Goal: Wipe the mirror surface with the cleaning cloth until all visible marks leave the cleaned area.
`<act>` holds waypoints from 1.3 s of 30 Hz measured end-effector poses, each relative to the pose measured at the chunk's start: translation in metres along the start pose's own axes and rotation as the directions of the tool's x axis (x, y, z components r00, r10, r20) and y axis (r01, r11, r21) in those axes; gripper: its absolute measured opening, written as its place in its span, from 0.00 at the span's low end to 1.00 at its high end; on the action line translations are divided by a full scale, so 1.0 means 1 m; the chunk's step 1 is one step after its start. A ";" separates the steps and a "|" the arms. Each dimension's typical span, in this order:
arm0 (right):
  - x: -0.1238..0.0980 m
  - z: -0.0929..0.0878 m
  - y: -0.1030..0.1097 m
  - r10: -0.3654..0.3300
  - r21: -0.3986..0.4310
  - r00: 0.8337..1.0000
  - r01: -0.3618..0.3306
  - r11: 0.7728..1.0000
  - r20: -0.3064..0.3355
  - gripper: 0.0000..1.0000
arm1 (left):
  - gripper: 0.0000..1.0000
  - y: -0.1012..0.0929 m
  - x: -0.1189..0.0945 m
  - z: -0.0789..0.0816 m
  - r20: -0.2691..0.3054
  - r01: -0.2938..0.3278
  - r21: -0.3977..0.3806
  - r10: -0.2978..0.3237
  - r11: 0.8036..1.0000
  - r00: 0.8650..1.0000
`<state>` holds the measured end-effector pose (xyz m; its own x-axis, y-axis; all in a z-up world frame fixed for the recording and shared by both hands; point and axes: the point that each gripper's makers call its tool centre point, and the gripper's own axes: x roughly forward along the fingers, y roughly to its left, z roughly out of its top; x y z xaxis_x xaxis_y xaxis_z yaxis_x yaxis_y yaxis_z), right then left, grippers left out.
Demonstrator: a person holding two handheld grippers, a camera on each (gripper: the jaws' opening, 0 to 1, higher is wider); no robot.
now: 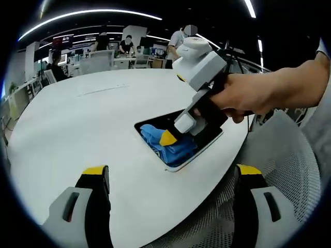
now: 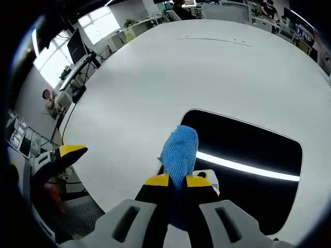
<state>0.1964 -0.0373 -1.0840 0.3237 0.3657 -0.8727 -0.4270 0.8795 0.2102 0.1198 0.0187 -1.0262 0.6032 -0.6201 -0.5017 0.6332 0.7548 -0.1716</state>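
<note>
white bench first, broad and rounded, with people and desks well beyond its far edge. dark glass next: the mirror lies flat on the bench near its edge, a rounded rectangle reflecting a ceiling light strip. seen from the right claw, its long side runs off to the claw's right and slightly away, so most of the glass lies ahead and to the right of the tips.

the blue cleaning cloth is pinched between the right claw's yellow-tipped jaws, which are drawn together on it; the cloth sticks forward from the tips and sits over the mirror's near-left corner. i cannot say for sure how firmly it presses on the glass. in the left gripper view the same right claw, held by a hand, comes down onto the cloth, bunched on the mirror.

the left claw hangs back, jaws spread wide and holding nothing, mirror straight ahead of it but well apart.

by my reckoning the right one is nearer and doing the job, and the stroke that counts would run rightward along the mirror's length. no marks are clear enough on the glass for me to judge how much is left.
</note>
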 end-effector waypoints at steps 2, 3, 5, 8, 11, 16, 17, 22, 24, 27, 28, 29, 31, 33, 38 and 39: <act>0.002 0.003 -0.001 -0.004 -0.008 1.000 0.004 1.000 -0.002 0.03 | 0.99 0.000 -0.001 -0.003 -0.017 0.002 0.010 -0.001 1.000 1.000; 0.002 0.005 -0.001 -0.006 -0.012 1.000 0.006 1.000 -0.002 0.03 | 0.99 -0.001 -0.001 -0.003 -0.014 0.003 0.008 -0.003 1.000 1.000; 0.005 0.010 -0.003 -0.010 -0.019 1.000 0.010 1.000 -0.003 0.03 | 0.99 -0.001 -0.002 -0.003 -0.011 0.006 0.003 -0.006 1.000 1.000; 0.007 0.018 -0.006 -0.015 -0.023 1.000 0.015 1.000 -0.004 0.03 | 0.99 0.002 -0.003 -0.003 -0.006 -0.007 -0.007 0.007 1.000 1.000; 0.010 0.024 -0.010 -0.018 -0.021 1.000 0.018 1.000 -0.006 0.03 | 0.99 0.003 -0.004 -0.002 -0.002 -0.013 -0.006 0.013 1.000 1.000; 0.014 0.034 -0.015 -0.024 -0.018 1.000 0.024 1.000 -0.005 0.03 | 0.99 0.003 -0.002 -0.001 0.006 -0.015 -0.004 0.015 1.000 1.000; 0.015 0.036 -0.017 -0.026 -0.024 1.000 0.026 0.999 -0.005 0.03 | 0.99 0.003 -0.003 0.000 0.008 -0.016 -0.007 0.016 1.000 1.000; 0.018 0.044 -0.021 -0.031 -0.028 1.000 0.031 0.999 -0.003 0.03 | 0.99 0.001 -0.001 0.000 0.004 -0.010 0.002 0.010 1.000 1.000; 0.019 0.048 -0.023 -0.037 -0.038 0.999 0.037 0.999 -0.004 0.03 | 0.99 0.001 -0.001 -0.001 0.002 -0.008 0.000 0.008 1.000 1.000; 0.021 0.054 -0.027 -0.042 -0.038 0.999 0.041 0.998 -0.006 0.03 | 0.99 0.001 -0.003 -0.001 0.004 -0.006 -0.007 0.006 1.000 1.000; 0.019 0.054 -0.027 -0.044 -0.035 0.999 0.043 0.998 -0.009 0.03 | 0.99 0.001 -0.003 -0.002 0.004 -0.005 -0.010 0.005 1.000 1.000; 0.019 0.055 -0.027 -0.051 -0.051 0.999 0.050 0.997 -0.013 0.03 | 0.99 0.001 -0.005 -0.002 -0.001 -0.007 -0.011 0.007 1.000 1.000; 0.019 0.057 -0.028 -0.058 -0.062 0.998 0.057 0.996 -0.016 0.03 | 0.99 0.001 -0.007 0.003 0.029 -0.014 0.011 0.014 1.000 0.999; 0.021 0.059 -0.029 -0.062 -0.068 0.998 0.060 0.996 -0.020 0.03 | 0.99 0.002 -0.007 0.003 0.024 -0.018 0.012 0.018 1.000 1.000; 0.026 0.068 -0.031 -0.085 -0.098 0.996 0.081 0.992 -0.030 0.03 | 0.99 0.001 -0.005 0.000 0.008 -0.011 0.008 0.011 1.000 1.000; 0.028 0.070 -0.032 -0.085 -0.097 0.996 0.081 0.992 -0.032 0.03 | 0.99 0.002 -0.004 -0.001 0.007 -0.011 0.009 0.011 1.000 1.000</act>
<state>0.2779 -0.0340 -1.0840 0.3315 0.2798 -0.9010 -0.4788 0.8728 0.0948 0.1179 0.0228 -1.0248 0.6134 -0.6134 -0.4974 0.6310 0.7594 -0.1583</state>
